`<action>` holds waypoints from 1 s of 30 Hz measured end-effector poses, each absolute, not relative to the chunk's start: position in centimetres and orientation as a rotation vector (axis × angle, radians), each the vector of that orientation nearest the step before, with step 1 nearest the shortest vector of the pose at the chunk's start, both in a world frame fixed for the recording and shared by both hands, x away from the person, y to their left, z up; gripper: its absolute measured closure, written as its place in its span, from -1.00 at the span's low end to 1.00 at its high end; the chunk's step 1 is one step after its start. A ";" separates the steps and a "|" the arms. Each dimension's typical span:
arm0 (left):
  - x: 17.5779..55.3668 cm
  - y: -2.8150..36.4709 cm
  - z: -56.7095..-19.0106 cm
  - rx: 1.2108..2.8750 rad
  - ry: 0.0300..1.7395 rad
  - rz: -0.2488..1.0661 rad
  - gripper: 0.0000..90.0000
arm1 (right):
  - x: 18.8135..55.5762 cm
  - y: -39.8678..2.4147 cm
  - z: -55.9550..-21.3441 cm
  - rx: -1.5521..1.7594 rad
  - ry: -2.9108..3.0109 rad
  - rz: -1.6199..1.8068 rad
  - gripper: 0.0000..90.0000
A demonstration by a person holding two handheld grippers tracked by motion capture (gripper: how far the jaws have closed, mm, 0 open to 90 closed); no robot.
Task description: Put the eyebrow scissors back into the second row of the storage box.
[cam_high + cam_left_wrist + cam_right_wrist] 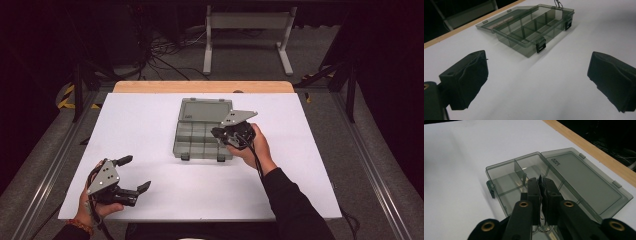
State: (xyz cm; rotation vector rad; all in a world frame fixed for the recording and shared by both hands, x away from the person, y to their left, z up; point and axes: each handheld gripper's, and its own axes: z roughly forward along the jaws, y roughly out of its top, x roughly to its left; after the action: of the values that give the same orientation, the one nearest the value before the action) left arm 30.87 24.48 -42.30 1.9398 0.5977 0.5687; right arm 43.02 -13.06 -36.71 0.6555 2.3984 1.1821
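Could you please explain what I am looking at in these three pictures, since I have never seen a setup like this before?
A person sits at a white table and holds a hand-held two-jaw gripper in each hand. The high view is taken from above the person's side and looks forward and down. The other two pictures come from cameras that ride on the grippers and look along their black jaws.

The left gripper hovers near the table's front edge, jaws wide apart, holding nothing. The right gripper is over a smoky clear plastic organizer box, its jaws shut on something thin that I cannot identify; a small wire piece hangs under them. The box has dividers, two black latches, and its lid lies folded open flat behind it.
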 end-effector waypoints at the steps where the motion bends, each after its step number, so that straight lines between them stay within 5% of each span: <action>1: 30.9 24.5 -42.3 1.939 0.596 0.570 -0.91 | 43.1 -12.9 -36.8 0.660 2.400 1.174 0.91; 30: 30.8 24.5 -42.3 1.938 0.592 0.564 -0.90 | 44.5 -10.1 -39.3 0.631 2.479 1.054 0.90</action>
State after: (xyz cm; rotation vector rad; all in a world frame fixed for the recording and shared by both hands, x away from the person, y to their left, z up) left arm 30.82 24.47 -42.29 1.9379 0.5916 0.5635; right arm 44.47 -10.05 -39.31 0.6313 2.4794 1.0540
